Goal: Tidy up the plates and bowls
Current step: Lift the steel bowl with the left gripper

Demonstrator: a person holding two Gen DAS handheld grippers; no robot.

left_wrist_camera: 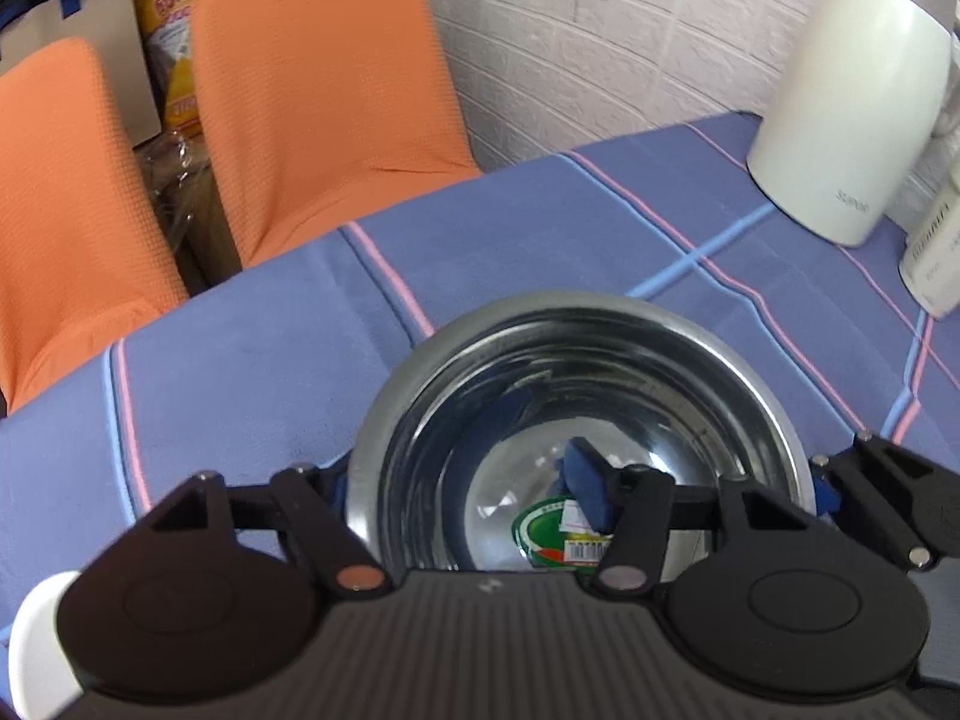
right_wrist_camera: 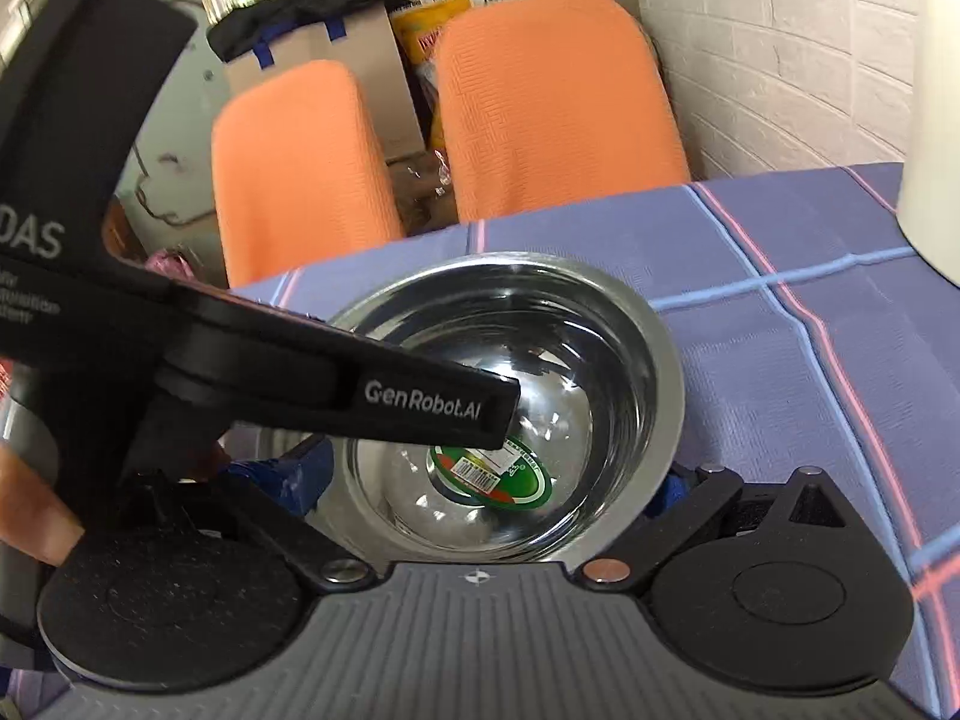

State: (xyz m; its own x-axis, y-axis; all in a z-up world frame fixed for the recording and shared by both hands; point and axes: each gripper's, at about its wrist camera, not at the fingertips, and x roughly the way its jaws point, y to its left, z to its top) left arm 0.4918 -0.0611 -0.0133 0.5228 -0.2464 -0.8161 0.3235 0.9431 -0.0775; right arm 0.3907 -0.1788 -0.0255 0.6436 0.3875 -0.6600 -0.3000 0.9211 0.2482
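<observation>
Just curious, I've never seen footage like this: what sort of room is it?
Most likely a home dining area. A table with a blue checked cloth holds a steel bowl and a white jug, two orange-covered chairs stand against it, and boxes and bags are piled behind.

"GenRobot.AI" – left tool (right_wrist_camera: 504, 420) finger; "DAS" – its body.
</observation>
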